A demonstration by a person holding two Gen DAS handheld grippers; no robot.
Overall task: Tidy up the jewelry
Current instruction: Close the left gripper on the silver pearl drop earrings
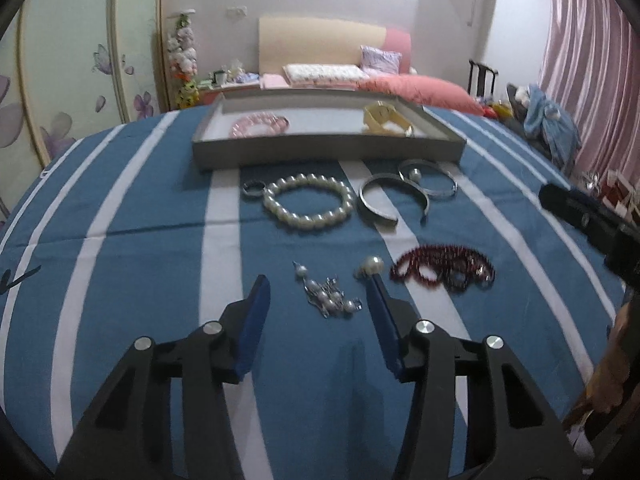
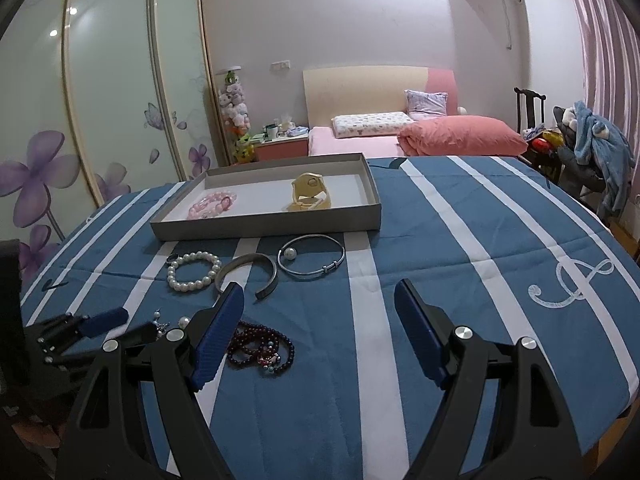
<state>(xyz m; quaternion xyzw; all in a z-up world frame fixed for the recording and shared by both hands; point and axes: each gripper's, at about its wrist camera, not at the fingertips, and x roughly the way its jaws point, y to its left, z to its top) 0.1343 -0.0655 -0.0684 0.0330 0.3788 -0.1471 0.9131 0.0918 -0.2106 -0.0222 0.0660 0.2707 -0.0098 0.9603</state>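
Observation:
On the blue-and-white striped cloth my left gripper (image 1: 317, 280) stands open, a cluster of pearl-and-silver earrings (image 1: 328, 298) lying between its fingers, untouched. A single pearl earring (image 1: 370, 266) sits at the tip of its right finger. A pile of dark red bead bracelets (image 1: 444, 268) (image 2: 260, 348) lies to the right. Further back lie a pearl bracelet (image 1: 308, 202) (image 2: 194, 270), a silver cuff (image 1: 392, 198) (image 2: 248, 272) and a thin bangle (image 1: 454, 186) (image 2: 342, 258). The grey tray (image 1: 320, 152) (image 2: 264, 228) holds a pink bead bracelet (image 1: 259, 125) and a gold watch (image 1: 386, 118). My right gripper (image 2: 318, 286) is open over bare cloth.
A small dark ring (image 1: 254, 189) lies left of the pearl bracelet, and a loose pearl (image 1: 416, 175) rests inside the bangle. Behind the table are a bed with a pink quilt (image 2: 460, 136), a wardrobe with flower-printed doors (image 2: 112, 100) and a chair heaped with clothes (image 2: 592, 144).

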